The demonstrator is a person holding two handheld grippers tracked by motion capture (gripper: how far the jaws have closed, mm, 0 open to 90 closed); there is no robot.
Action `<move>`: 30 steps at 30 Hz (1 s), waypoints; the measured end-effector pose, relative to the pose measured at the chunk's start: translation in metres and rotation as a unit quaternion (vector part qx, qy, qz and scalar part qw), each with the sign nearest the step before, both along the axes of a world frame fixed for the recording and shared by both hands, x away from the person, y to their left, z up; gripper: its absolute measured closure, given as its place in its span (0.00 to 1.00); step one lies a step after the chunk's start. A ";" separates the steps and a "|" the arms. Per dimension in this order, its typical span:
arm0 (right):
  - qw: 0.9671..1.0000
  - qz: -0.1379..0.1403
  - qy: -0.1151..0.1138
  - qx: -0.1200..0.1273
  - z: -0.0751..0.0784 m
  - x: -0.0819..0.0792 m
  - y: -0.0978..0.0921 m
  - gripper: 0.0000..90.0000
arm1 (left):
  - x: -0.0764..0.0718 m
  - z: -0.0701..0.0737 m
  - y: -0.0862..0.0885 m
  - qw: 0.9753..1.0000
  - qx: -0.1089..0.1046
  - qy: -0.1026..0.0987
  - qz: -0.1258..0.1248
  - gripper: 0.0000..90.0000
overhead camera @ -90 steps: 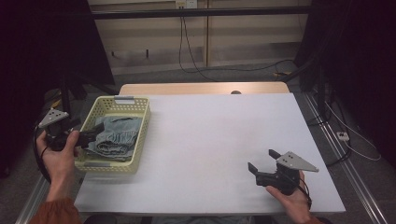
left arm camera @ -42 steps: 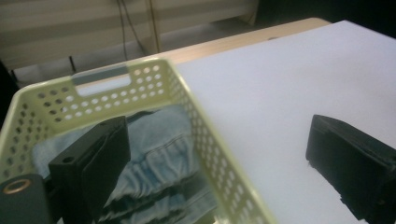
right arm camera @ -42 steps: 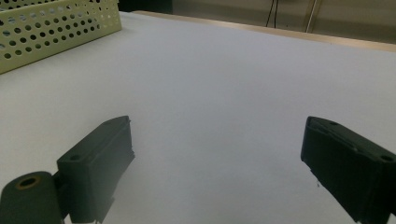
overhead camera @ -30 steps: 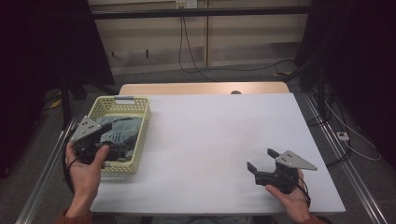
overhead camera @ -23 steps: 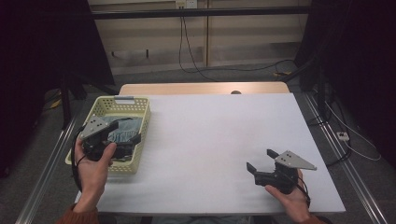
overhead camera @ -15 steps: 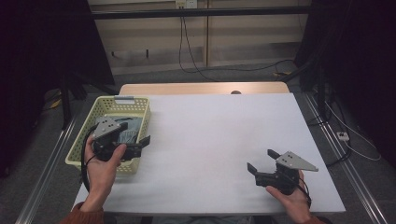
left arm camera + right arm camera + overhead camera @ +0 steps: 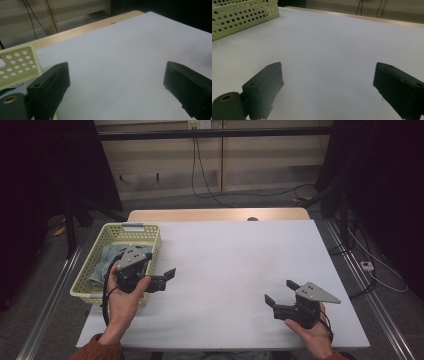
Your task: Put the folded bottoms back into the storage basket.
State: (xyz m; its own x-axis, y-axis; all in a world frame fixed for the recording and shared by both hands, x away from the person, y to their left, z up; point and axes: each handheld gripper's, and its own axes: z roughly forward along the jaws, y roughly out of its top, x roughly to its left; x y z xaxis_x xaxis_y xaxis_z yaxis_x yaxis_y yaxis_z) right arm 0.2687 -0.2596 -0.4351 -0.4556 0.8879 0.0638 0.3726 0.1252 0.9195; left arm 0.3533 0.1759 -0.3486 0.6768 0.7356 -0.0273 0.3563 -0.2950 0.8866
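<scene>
A pale yellow perforated basket (image 7: 84,279) stands at the table's left side, with a grey-blue cloth (image 7: 106,261) lying inside it. My left gripper (image 7: 165,278) hovers at the basket's right rim, its jaws wide apart and pointing right over the white table (image 7: 225,265). In the left gripper view that gripper (image 7: 117,85) holds nothing, and a corner of the basket (image 7: 17,63) shows beside its left jaw. My right gripper (image 7: 279,291) rests near the front right of the table, open and empty. The right gripper view has its gripper (image 7: 328,85) facing the basket (image 7: 242,15) across bare tabletop.
A wooden strip (image 7: 215,215) runs along the table's far edge. Metal rails (image 7: 47,312) flank both sides of the table, and cables (image 7: 370,267) lie on the floor at the right. Dark curtains stand at both sides.
My left gripper has moved from the basket's left side, across the basket, to its right rim, with its jaws now over the table. The right gripper has stayed put.
</scene>
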 end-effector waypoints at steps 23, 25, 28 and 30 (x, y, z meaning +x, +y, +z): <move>1.000 0.000 0.000 0.001 0.000 0.000 0.000 0.10 | -0.005 -0.041 -0.021 0.999 0.004 0.023 -0.033 0.08; 1.000 0.000 0.000 0.001 0.000 0.000 0.000 0.10 | -0.006 -0.045 -0.022 0.999 0.000 0.027 -0.036 0.08; 1.000 0.000 -0.001 0.000 0.000 0.000 0.000 0.10 | -0.008 -0.050 -0.022 0.999 0.006 0.031 -0.037 0.08; 1.000 0.000 -0.001 0.001 0.000 0.000 0.000 0.10 | -0.010 -0.054 -0.022 0.999 0.007 0.033 -0.039 0.08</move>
State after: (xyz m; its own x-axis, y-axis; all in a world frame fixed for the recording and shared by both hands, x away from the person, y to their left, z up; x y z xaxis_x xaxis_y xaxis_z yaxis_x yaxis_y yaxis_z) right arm 0.2683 -0.2597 -0.4351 -0.4554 0.8879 0.0643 0.3716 0.1240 0.9201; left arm 0.3435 0.1534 -0.4024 0.7293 0.6812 -0.0641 0.3891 -0.3359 0.8578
